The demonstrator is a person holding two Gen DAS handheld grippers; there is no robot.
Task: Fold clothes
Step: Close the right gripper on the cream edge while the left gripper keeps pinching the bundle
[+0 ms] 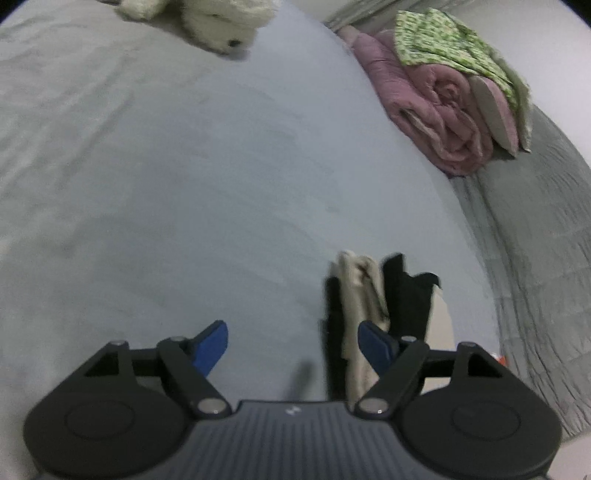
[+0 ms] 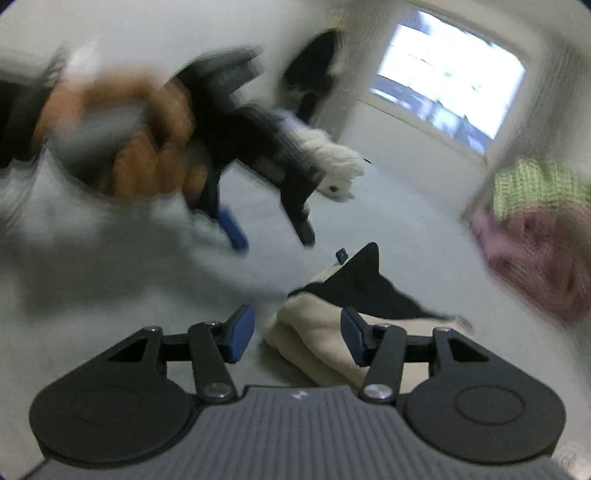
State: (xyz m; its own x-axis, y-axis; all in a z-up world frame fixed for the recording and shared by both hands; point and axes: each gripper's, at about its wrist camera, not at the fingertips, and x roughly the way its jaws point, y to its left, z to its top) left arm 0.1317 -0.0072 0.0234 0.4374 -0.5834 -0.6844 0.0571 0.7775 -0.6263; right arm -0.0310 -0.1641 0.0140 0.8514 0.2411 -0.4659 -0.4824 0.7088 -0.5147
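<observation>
Bed [image 1: 184, 166], grey sheet, carries everything. Rolled pink quilt [image 1: 436, 110] lies at its far right edge, with a green-patterned cloth [image 1: 436, 40] on top. White plush toy [image 1: 207, 18] sits at the far edge.

Folded cream-and-black garment [image 2: 332, 332] lies near the near edge, a compact bundle with cream layers under a black layer.

Left gripper [image 1: 293, 343]: blue pads spread wide, nothing pressed between them; its right pad [image 1: 375, 347] overlaps the garment's near end in the left wrist view; contact not resolvable. The right wrist view shows a hand [image 2: 147, 147] holding it, heavily blurred.

Right gripper [image 2: 297, 336]: jaws partly apart, garment corner between the pads, no visible clamping.
</observation>
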